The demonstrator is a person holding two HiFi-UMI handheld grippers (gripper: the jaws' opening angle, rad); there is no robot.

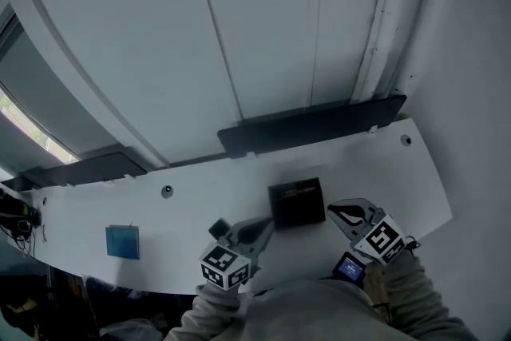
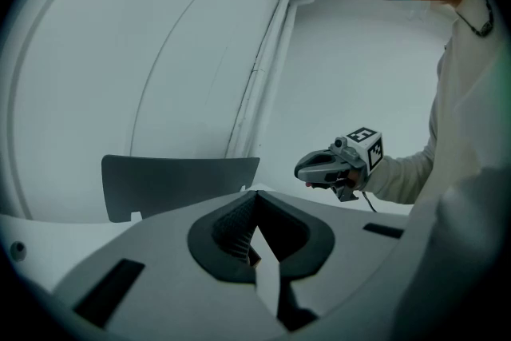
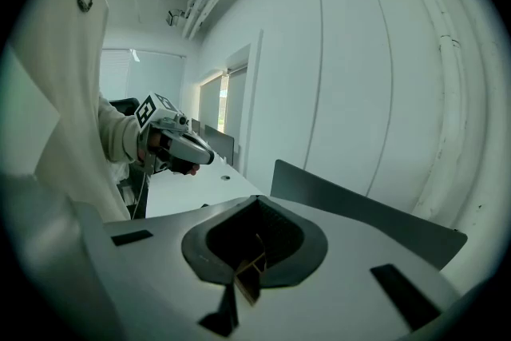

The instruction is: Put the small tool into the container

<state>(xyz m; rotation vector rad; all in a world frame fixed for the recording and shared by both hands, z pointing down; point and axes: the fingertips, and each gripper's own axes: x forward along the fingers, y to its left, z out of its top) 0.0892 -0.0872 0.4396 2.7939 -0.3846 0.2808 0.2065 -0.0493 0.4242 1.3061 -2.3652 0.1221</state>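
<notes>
Left tool [image 1: 263, 226] at lower centre of the head view, clenched, with nothing between the jaws. Right tool [image 1: 337, 210] at lower right, likewise clenched and empty, held above the bench [image 1: 200, 200]. Just above and between the two tips in frame, a black open container [image 1: 274, 208] flat on the bench.

No small tool to be made out in any view; perhaps hidden in the container's dark inside, but impossible to tell. Judged from the task wording alone: probably light, hard and stiff, and narrow enough to twist or slip between pads, so best pinched across the middle of the body, square to the jaws.

Far to the left, a blue square [image 1: 122, 241] lying alone. Along the bench's far edge, a dark panel [image 1: 311, 124], then a pale wall [image 1: 279, 12].
</notes>
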